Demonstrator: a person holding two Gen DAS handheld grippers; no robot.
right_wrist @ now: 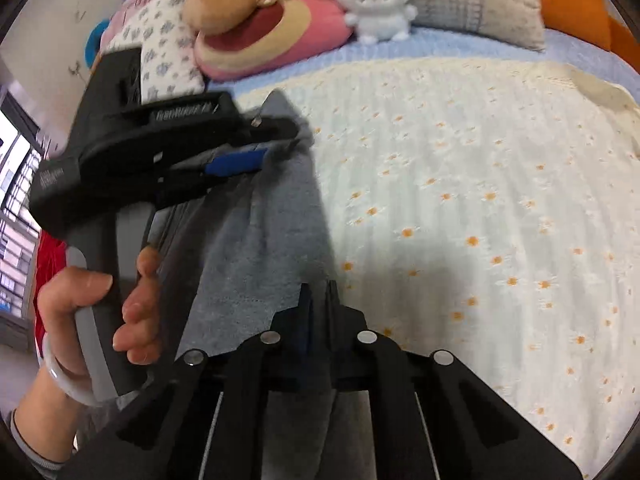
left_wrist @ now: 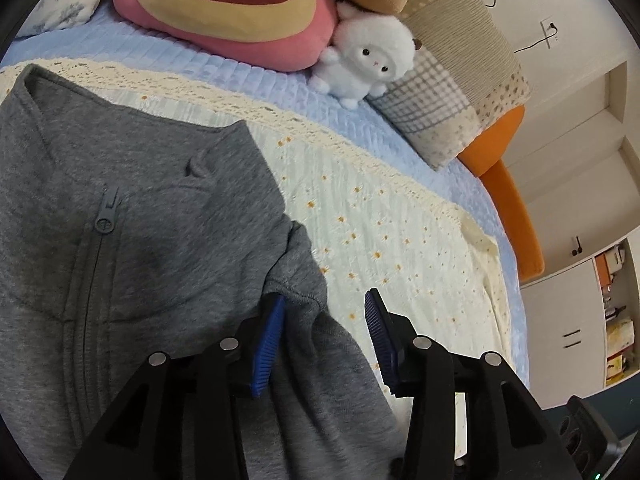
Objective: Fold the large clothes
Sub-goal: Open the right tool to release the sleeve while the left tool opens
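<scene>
Blue-padded jaws of my left gripper (left_wrist: pixel 326 340) stand open astride the sleeve cuff (left_wrist: pixel 298 292) of the grey zip jacket (left_wrist: pixel 132 216), which fills the frame's left on the bed (left_wrist: pixel 400 232). My right gripper (right_wrist: pixel 318 300), closed and apparently empty, hovers at the jacket's right edge.

A home bedroom is shown: a bed (left_wrist: pixel 248 76) is covered with a floral spread (right_wrist: pixel 460 184), and plush toys (left_wrist: pixel 366 62) and pillows (left_wrist: pixel 436 116) are piled at its head.
</scene>
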